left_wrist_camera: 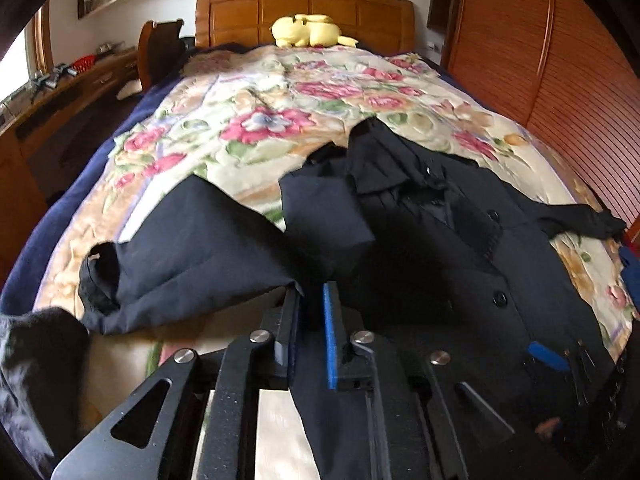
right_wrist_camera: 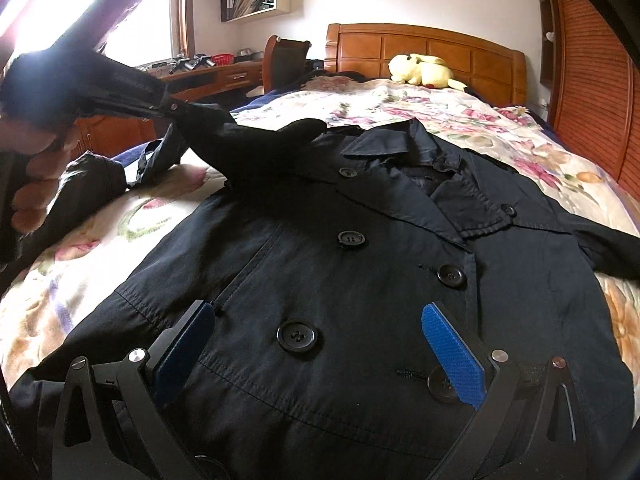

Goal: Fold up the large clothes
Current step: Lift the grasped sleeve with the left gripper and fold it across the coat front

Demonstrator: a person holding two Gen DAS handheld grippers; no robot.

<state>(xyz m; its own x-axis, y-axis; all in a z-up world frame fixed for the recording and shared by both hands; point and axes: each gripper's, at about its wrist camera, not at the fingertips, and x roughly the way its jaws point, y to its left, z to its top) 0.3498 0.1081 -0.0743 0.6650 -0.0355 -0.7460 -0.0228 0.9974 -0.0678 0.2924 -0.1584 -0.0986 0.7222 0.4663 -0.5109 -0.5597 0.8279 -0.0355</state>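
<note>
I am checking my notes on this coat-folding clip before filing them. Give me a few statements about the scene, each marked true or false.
1. The left gripper is clamped on dark fabric of the coat. True.
2. The right gripper is shut on a button. False: its jaws stand wide apart over the coat's front, gripping nothing.
3. A yellow plush toy lies by the headboard. True.
4. The coat lies on a plain white sheet. False: it lies on a floral bedcover.
5. The coat's front shows black buttons. True.
</note>
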